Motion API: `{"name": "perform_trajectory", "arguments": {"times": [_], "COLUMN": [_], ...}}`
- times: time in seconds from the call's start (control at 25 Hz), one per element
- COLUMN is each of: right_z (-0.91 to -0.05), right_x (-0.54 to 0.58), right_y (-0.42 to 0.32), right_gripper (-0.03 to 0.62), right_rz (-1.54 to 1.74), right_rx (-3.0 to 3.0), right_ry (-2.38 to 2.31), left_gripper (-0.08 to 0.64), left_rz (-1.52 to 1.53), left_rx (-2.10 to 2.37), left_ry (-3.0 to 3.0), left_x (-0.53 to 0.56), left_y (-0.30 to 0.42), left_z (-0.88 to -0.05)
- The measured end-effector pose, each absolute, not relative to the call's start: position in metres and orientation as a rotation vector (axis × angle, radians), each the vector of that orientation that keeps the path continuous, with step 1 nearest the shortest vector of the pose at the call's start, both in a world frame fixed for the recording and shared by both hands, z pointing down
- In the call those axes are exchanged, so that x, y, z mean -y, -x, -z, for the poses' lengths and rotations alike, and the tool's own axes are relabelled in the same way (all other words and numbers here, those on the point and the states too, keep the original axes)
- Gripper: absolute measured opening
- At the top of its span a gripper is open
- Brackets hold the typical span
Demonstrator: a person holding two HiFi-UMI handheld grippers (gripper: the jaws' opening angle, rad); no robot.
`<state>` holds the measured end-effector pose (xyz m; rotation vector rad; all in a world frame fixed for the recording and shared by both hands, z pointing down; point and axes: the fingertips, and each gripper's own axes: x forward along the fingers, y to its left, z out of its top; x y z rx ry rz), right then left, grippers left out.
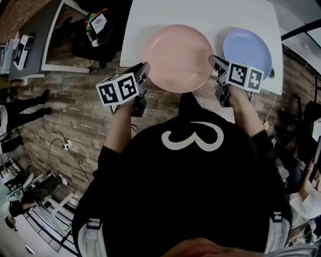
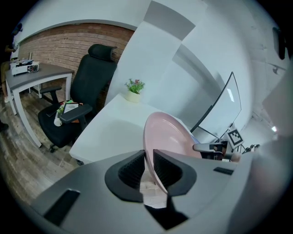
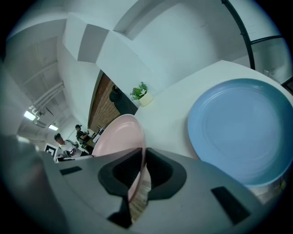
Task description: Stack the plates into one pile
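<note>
Pink plate point(image 1: 178, 57) held over the white table point(image 1: 165, 12), left tool point(image 1: 144, 70) and right tool point(image 1: 214, 61) each clamped on opposite rims; blue plate point(image 1: 248, 50) lies flat immediately rightward, nearer the right tool

**A:** Any writing you can read?

**B:** Just 1 sign: a big white curl point(image 1: 193, 138) on the person's black top point(image 1: 150, 201). In the head view it is shaped much like a 3.

**A:** And the cubes?

**B:** The cube point(image 1: 118, 89) on the left gripper point(image 1: 144, 70) and the second cube point(image 1: 244, 76) on the right gripper point(image 1: 214, 61) carry black-and-white square patterns. No letters, no digits.

**A:** Anything further off?

**B:** 1 more square marker point(image 2: 234, 135) of that kind shows at the right of the left gripper view. The colourful packet point(image 1: 98, 22) on the black chair point(image 1: 83, 45) has print, too small to read.
</note>
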<state>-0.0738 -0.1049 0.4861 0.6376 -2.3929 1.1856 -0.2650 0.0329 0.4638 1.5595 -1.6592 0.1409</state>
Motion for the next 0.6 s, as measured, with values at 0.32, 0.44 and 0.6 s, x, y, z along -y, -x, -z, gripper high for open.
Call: {"name": "perform_trajectory", "arguments": {"times": [0.32, 0.44, 0.6], "right_z": [-0.469, -0.464, -0.455], "right_x": [0.112, 0.116, 0.118], "right_y": [0.019, -0.003, -0.029], "right_gripper": [0.046, 0.046, 0.046], "right_rz": [-1.194, -1.192, -1.208], "right_rx": [2.4, 2.4, 2.387], "right_ry": [-0.797, -0.844, -0.92], "left_gripper": [0.071, 0.071, 0.071], "left_rz": [-0.171, -0.18, -0.181], "left_rx": [1.571, 1.553, 1.501], "left_ry": [-1.664, -1.69, -1.739], "left_x": [-0.008, 0.005, 0.018], "left_y": [0.222, 0.204, 0.185], "left_z": [-0.455, -0.452, -0.443]}}
